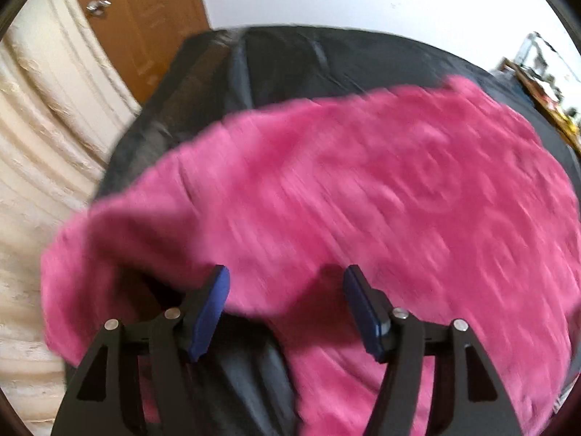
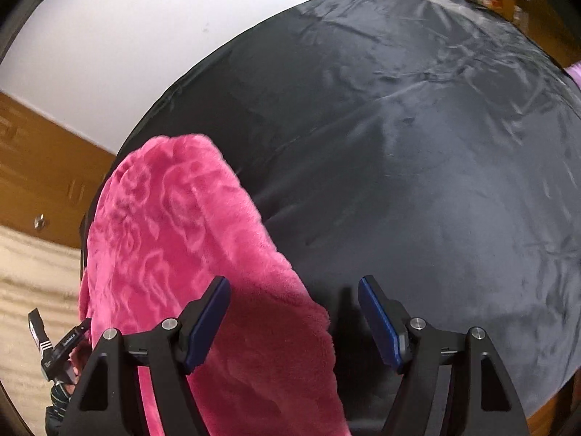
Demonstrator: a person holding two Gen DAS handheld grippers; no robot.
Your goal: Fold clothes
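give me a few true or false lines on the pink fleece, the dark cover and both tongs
1. The pink fleece lies on a dark grey cover. True.
2. The left tongs are clamped on the fleece. False: the jaws stand apart, gripping nothing.
3. The right tongs stand open. True.
4. The fleece is plain and smooth. False: it shows an embossed swirl pattern.
5. The cover is bright white. False: it is dark grey.

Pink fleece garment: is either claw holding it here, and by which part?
Neither. The left claw and right claw both stand open above the pink fleece garment, which lies on the dark cloth; no pad presses on fabric.
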